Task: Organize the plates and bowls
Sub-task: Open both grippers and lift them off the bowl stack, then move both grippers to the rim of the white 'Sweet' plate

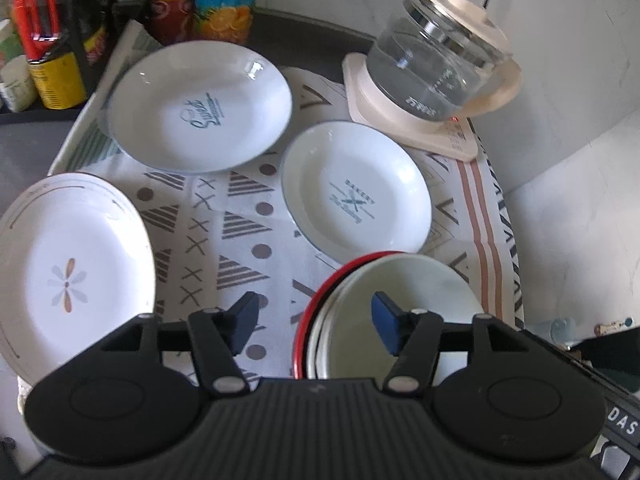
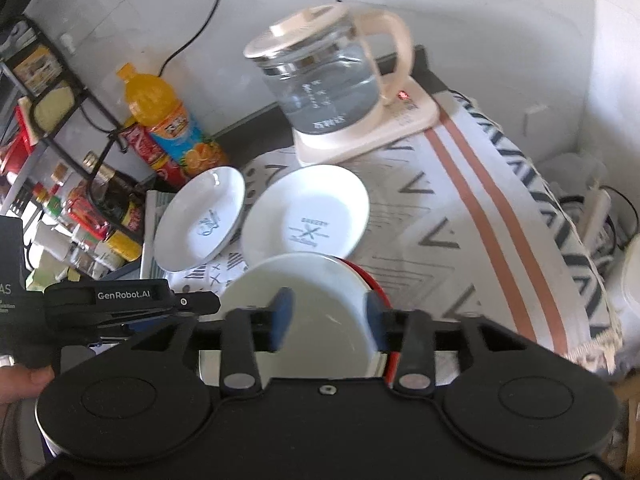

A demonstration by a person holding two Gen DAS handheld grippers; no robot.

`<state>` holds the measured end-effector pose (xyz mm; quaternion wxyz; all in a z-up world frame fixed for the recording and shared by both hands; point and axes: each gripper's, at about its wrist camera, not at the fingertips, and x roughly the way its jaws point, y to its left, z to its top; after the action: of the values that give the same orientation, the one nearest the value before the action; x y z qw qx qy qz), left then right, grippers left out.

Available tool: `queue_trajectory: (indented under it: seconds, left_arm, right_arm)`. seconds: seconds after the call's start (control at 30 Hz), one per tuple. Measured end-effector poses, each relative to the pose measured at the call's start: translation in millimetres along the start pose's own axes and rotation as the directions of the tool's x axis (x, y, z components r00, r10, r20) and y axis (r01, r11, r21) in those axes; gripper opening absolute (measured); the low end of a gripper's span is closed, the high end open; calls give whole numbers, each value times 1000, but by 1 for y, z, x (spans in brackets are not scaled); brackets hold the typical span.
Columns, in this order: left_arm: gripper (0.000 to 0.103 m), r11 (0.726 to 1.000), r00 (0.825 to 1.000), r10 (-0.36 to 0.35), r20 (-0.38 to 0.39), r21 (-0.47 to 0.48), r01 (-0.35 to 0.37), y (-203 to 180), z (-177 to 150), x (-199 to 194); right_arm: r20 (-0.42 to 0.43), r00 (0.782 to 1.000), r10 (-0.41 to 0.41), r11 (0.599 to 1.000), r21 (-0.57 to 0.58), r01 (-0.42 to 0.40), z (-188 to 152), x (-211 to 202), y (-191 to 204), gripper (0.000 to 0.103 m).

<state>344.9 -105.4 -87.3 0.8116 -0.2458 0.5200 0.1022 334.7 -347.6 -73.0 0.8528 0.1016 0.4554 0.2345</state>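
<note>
Both grippers are tipped steeply down over the stack of bowls point(image 1: 394, 312), which sits on the patterned cloth point(image 1: 224, 216) covering the worktop.

The left gripper point(image 1: 314, 316) looks down at the stack's left edge. Its jaws stand apart with nothing clamped between them: the left pad hangs over bare cloth outside the stack, the right pad over the inside of the top white bowl, and the red rim of the lowest bowl passes between the two. Neither pad can be seen pressing on that rim.

The right gripper point(image 2: 326, 318) is pitched less steeply and hangs above the same stack point(image 2: 312, 300). Its jaws are about half spread; both blue pads float over the white interior of the top bowl and grip nothing. They are blurred. In the right wrist view the left gripper shows edge-on to the left of the stack, with part of a hand point(image 2: 20, 382) behind it.

Relative to the stack: the bakery-print plate point(image 1: 356, 196) lies just beyond it, its near edge almost reaching the stack. The script-print plate point(image 1: 200, 108) lies farther back and to the left, apart from the bakery plate. The flower plate point(image 1: 68, 272) is well to the left, across open cloth. The glass kettle point(image 1: 436, 56) on its cream base stands behind the bakery plate, and the juice bottle point(image 2: 168, 124) is at the back left beside a wire rack point(image 2: 48, 92) of jars.
</note>
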Motion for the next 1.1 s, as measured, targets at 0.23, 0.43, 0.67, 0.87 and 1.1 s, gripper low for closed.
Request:
queue_trajectory:
  seconds: [0.23,0.43,0.67,0.87,1.1]
  left_arm:
    - [72,994,996,76,35,-77,-73,16,-4,-11]
    - [77,979,989,137,52,-163,-127,36,-9,-20]
    - [85,958,978,196,67,-227,-176,57,-14,-35]
    - [85,944,975,213,69,-273,-187,76,-12,-41]
    - [85,941,978,196,68,-294,-168,101,-2,-42]
  right_arm:
    - [-31,997,76,991,-106,-79,12,14,19,79]
    - [-72,988,134,975,-167,-145,20,26,32,88]
    - [-121,977,176,953,-226,-200,24,39,56,92]
    - [-147,972,183,943,-253,-216,28,49,74,93]
    - [-164,971,175,936,-279,-216,33,67,99,93]
